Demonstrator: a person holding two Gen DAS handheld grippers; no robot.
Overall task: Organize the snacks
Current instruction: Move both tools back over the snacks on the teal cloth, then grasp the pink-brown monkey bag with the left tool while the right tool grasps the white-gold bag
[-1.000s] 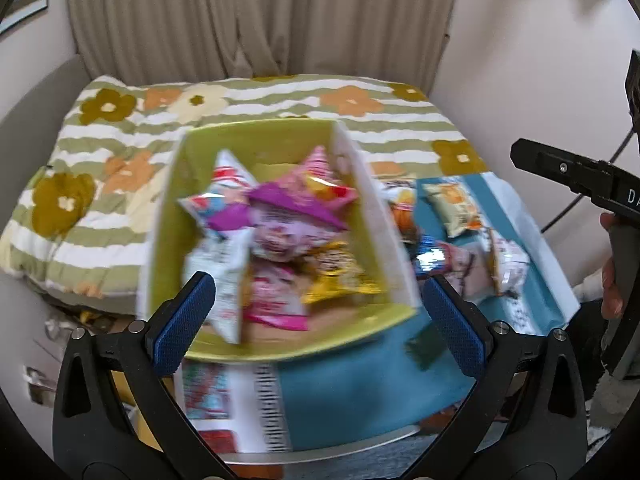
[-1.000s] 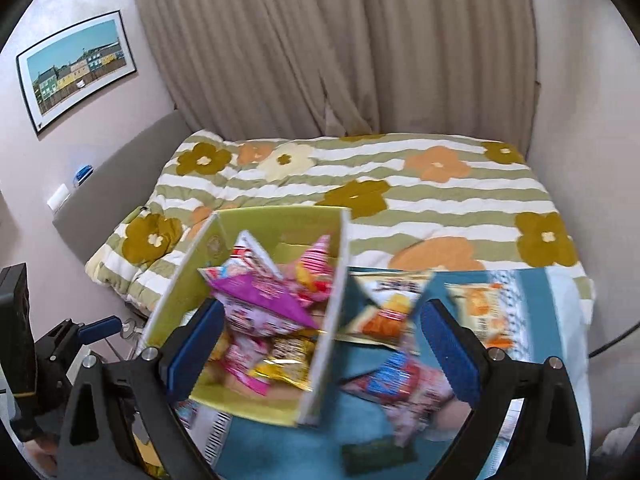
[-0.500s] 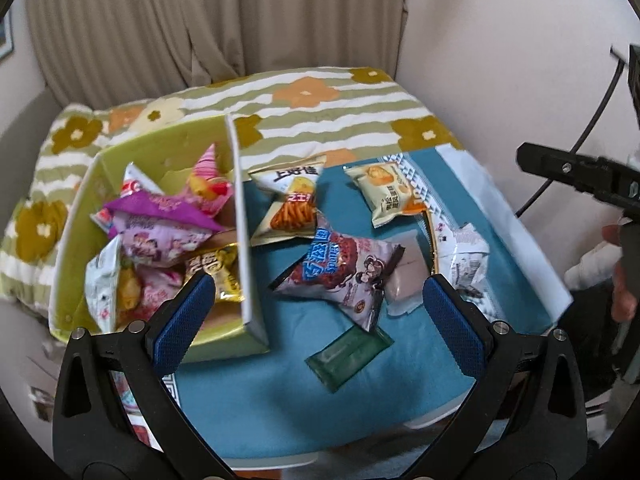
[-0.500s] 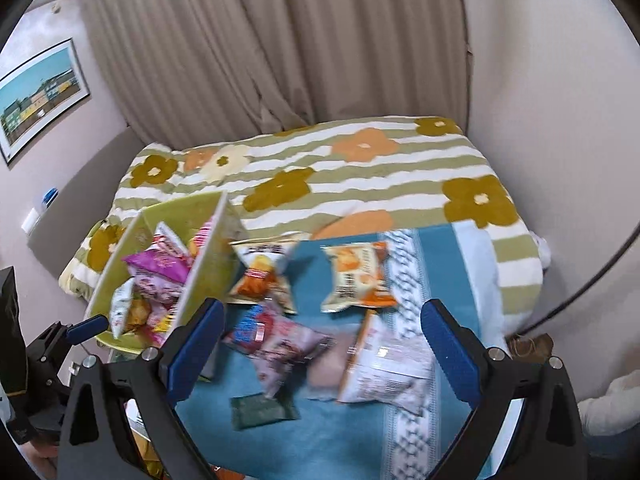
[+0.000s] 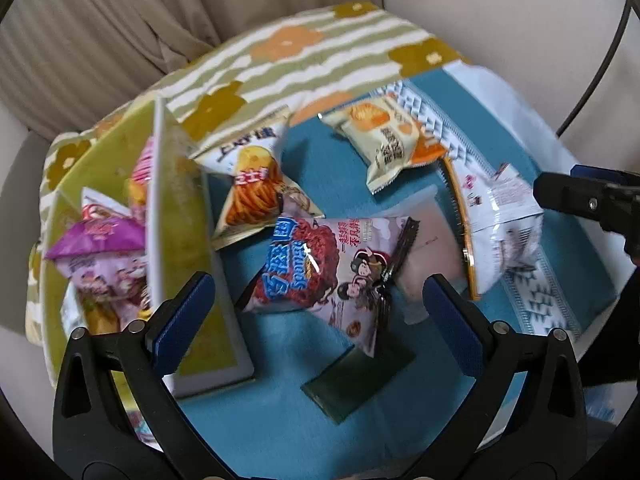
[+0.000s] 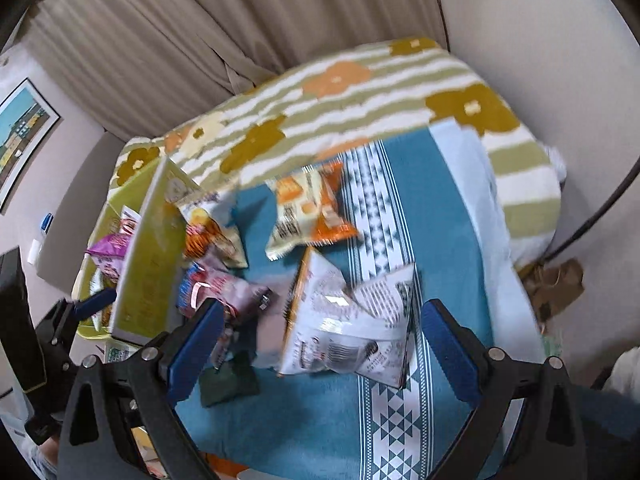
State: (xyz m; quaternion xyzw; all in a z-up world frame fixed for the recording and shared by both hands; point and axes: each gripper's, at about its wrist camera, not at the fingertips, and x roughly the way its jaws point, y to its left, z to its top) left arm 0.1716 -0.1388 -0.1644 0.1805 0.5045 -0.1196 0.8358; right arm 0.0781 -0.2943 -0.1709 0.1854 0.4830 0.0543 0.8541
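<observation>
Teal cloth covers the tabletop (image 5: 280, 420), and on it several snack packets wait loose: a purple-and-white noodle-snack bag (image 5: 328, 268) at frame centre, a yellow fries bag (image 5: 256, 192) leaning on the box wall, a cream-and-orange biscuit bag (image 5: 388, 140) upper right, a white crinkly bag (image 6: 348, 328) and a flat dark green sachet (image 5: 356, 376). At left, our yellow-green cardboard box (image 5: 180, 240) already holds a handful of packets. We judge the job roughly half done. Our left hand-held gripper (image 5: 316, 320) and right hand-held gripper (image 6: 316, 352) are both spread wide, holding nothing.
</observation>
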